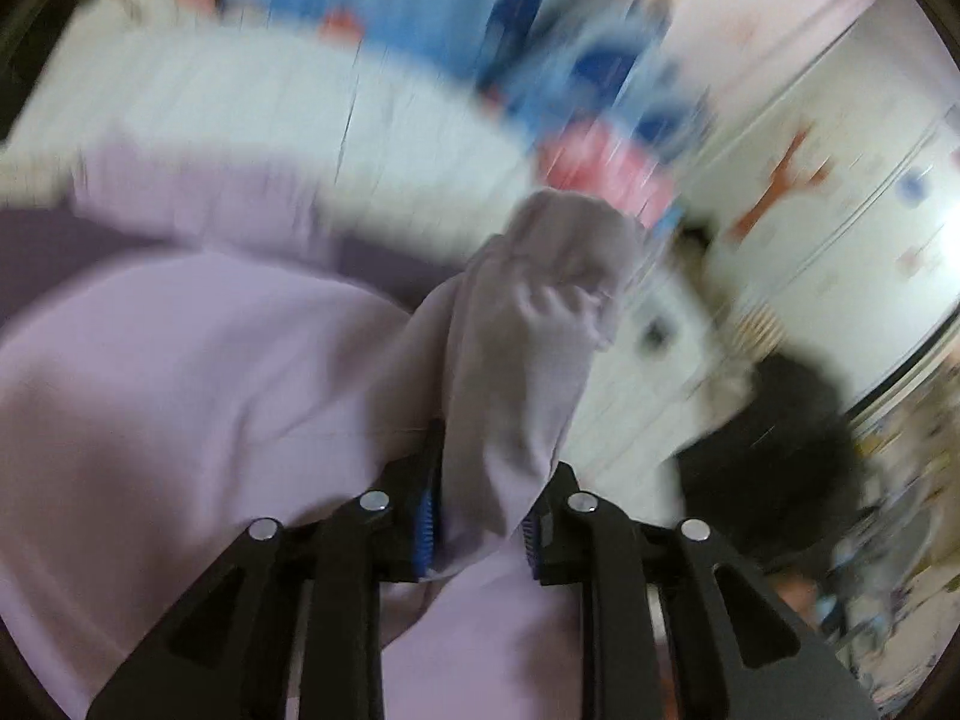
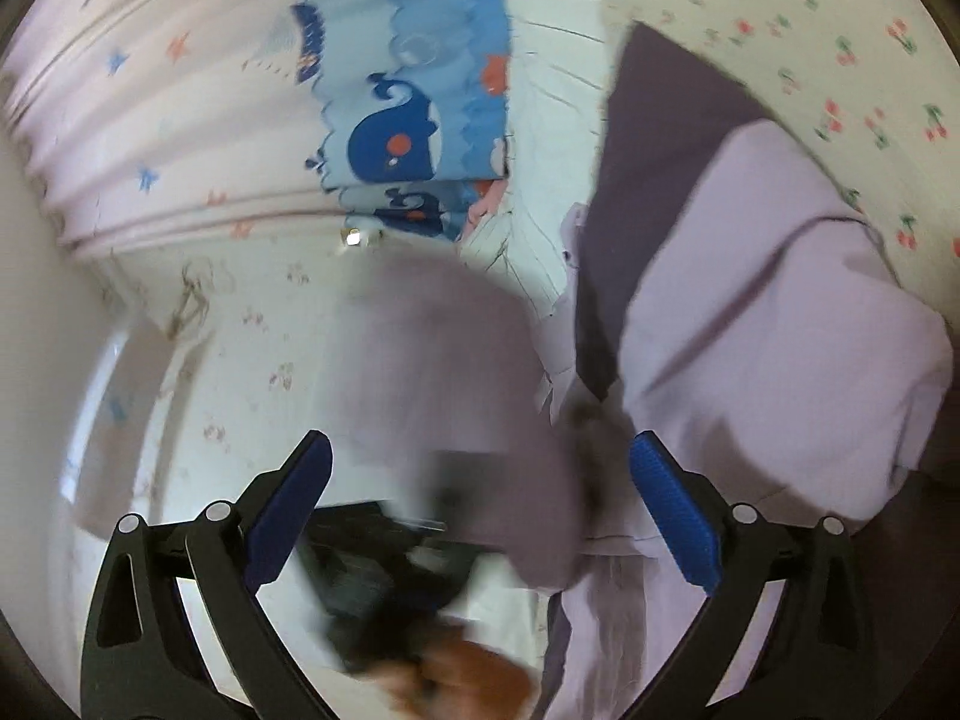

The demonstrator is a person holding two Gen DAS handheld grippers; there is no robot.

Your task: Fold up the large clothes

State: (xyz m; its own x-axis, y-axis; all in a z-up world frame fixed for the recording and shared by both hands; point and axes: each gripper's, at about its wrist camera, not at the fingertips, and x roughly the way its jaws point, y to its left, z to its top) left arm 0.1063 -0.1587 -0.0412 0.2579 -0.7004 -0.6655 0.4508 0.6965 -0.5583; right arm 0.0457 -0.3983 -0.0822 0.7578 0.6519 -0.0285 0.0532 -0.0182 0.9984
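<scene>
Lilac garment (image 1: 180, 372), blue whale-print fabric (image 2: 414, 96), cherry-print sheet (image 2: 852, 66).

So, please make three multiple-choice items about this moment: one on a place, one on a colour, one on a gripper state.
1. Where is the whale-print fabric in the right wrist view?
A. Top centre
B. Bottom right
C. Between the fingers

2. What colour is the gripped garment?
A. Green
B. Pale lilac
C. Black

3. How is the right gripper?
A. Shut on cloth
B. Open
C. Out of view

A: the whale-print fabric lies high in the frame.
B: the garment in the left gripper is lilac.
B: the right gripper has its fingers wide apart.
</scene>
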